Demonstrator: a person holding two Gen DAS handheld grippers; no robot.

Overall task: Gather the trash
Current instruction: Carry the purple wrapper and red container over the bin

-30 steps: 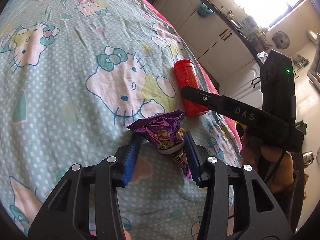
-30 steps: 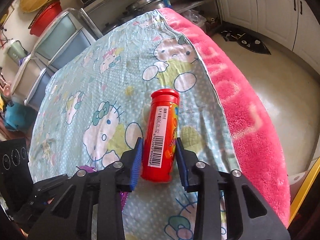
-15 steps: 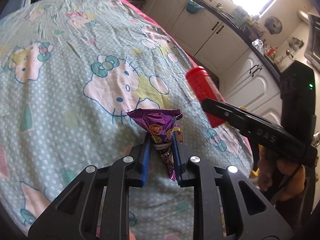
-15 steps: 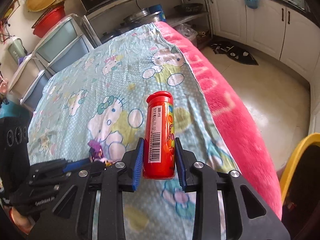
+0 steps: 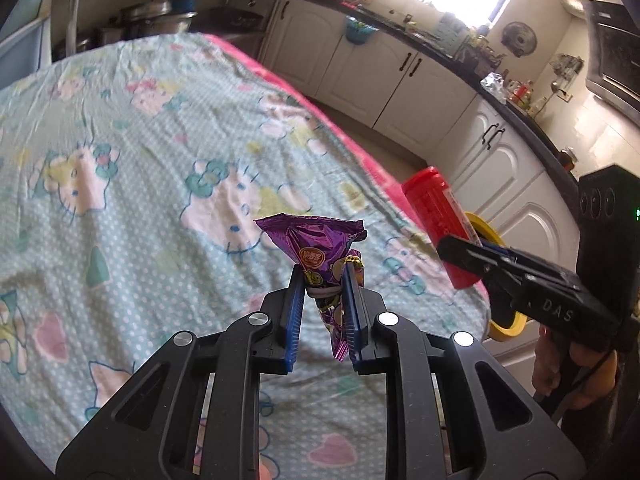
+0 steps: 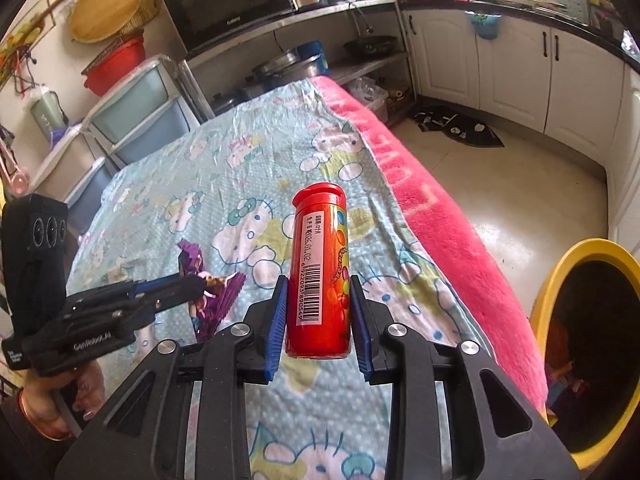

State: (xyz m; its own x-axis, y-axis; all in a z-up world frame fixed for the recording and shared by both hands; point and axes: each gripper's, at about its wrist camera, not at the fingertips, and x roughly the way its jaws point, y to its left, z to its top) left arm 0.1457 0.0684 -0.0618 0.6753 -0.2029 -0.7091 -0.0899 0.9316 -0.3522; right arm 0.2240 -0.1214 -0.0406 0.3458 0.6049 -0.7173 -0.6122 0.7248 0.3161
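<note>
The left gripper (image 5: 322, 280) is clamped on a crinkled purple foil wrapper (image 5: 320, 246), its ribbed blue pads (image 5: 294, 312) pinching the narrow waist while the wide sealed end fans out above, at frame centre. The right gripper (image 6: 318, 300) grips a smooth red cylindrical tube (image 6: 318, 268) with a barcode label, held upright — cap toward the top of the frame. Both items hang clear above the soft, wrinkled cartoon-print cloth (image 5: 140, 168); a fluffy pink border (image 6: 440, 216) runs down its right edge, with bare tile floor (image 6: 520, 184) beyond. A round yellow-rimmed bin (image 6: 560, 272) gapes at lower right. A second ago wrapper and tube lay on the cloth, the left pads not yet closed — and the bin was barely in view.
</note>
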